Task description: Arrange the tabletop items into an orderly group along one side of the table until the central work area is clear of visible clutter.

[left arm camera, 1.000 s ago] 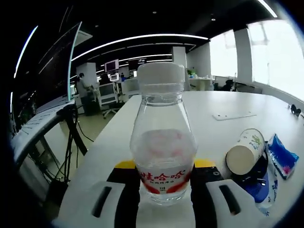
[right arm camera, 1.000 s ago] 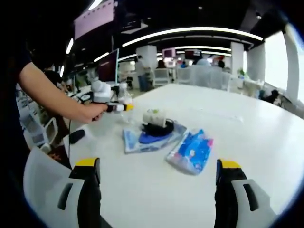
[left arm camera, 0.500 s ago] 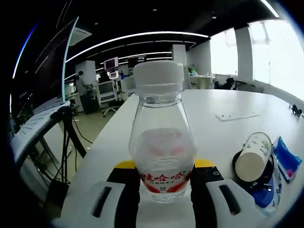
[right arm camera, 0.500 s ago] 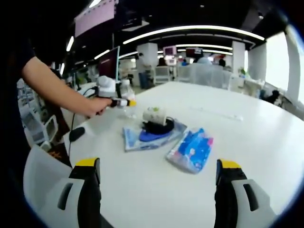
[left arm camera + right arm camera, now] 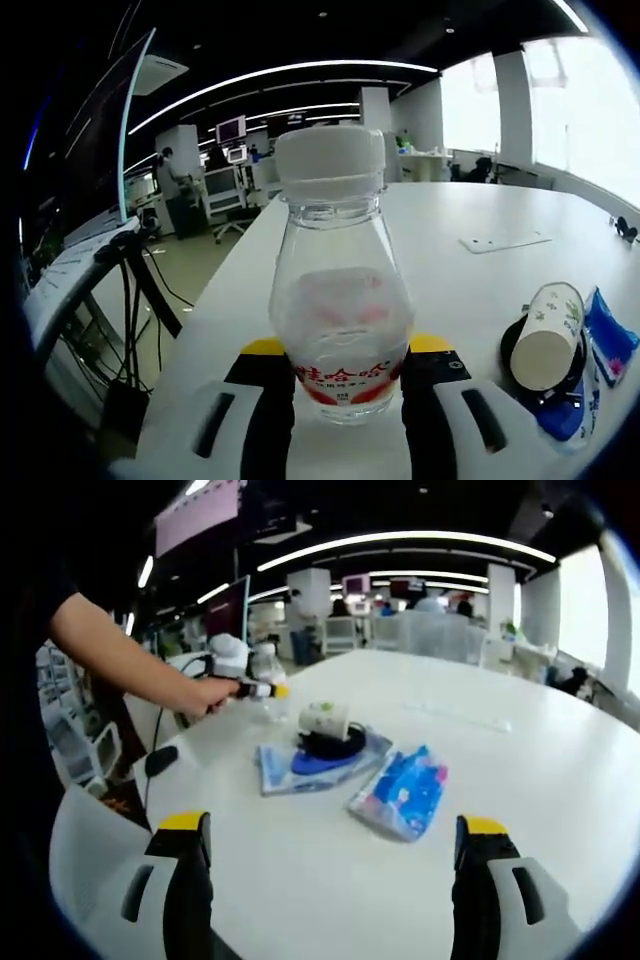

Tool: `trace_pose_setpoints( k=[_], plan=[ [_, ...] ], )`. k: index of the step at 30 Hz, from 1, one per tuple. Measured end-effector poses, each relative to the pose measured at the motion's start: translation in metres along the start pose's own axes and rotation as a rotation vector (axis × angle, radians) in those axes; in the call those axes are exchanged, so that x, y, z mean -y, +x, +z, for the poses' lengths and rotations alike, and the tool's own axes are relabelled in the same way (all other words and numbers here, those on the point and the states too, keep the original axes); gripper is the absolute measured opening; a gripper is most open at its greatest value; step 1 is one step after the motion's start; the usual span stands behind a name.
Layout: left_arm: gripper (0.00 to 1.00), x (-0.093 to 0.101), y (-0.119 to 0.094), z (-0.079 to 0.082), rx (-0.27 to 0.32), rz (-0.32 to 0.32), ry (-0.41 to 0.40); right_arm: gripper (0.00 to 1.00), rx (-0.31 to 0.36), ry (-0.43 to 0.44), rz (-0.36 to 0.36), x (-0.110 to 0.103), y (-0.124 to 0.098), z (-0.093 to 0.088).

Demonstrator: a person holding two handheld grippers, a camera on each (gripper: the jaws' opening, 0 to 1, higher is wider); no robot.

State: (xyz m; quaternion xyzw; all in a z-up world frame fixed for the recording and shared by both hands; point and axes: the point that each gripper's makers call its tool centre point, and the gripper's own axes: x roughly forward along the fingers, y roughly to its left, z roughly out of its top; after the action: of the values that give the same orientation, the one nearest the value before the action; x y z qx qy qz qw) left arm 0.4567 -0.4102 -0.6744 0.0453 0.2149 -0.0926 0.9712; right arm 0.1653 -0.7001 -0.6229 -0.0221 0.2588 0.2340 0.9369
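In the right gripper view, the person's bare left forearm is seen stretched from the left edge out over the white table (image 5: 520, 780), the hand (image 5: 205, 694) wrapped around the handle of the left gripper (image 5: 262, 691), which is held roughly level near the table's left edge. In the left gripper view, the left gripper (image 5: 345, 385) is seen closed around a clear plastic bottle with a white screw cap and a red-and-white label (image 5: 340, 300); the black, yellow-tipped jaws are pressed against the label band on both sides, and the bottle is held upright. Whether its base rests on the table cannot be told. In the right gripper view the same bottle (image 5: 264, 670) is glimpsed at the tip of the left gripper.

The right gripper (image 5: 335, 875) is held low over the near part of the table, its two jaws spread wide apart with nothing between them and nothing touched.

Near the middle of the table a white paper cup with a green print (image 5: 324, 721) is seen lying on its side on a black round object (image 5: 330, 746), which rests on a pale blue flat sheet (image 5: 275, 770). Just beside these, a blue-and-white soft packet (image 5: 405, 792) lies flat. In the left gripper view, the cup (image 5: 547, 335) and packet (image 5: 610, 340) are placed to the right of the bottle, apart from it.
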Motion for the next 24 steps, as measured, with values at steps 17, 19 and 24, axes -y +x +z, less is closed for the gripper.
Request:
trace_pose_setpoints(
  k=[17, 19, 24],
  plan=[
    [0.41, 0.002, -0.003, -0.003, -0.023, -0.038, 0.005, 1.0, 0.008, 0.002, -0.001, -0.002, -0.002, 0.002],
    [0.41, 0.003, -0.006, -0.004, -0.029, -0.036, 0.003, 1.0, 0.012, 0.011, 0.0, -0.002, -0.002, 0.003],
    [0.41, 0.004, -0.011, -0.007, -0.037, -0.038, -0.008, 1.0, 0.022, 0.01, 0.001, -0.004, -0.002, 0.005]
  ],
)
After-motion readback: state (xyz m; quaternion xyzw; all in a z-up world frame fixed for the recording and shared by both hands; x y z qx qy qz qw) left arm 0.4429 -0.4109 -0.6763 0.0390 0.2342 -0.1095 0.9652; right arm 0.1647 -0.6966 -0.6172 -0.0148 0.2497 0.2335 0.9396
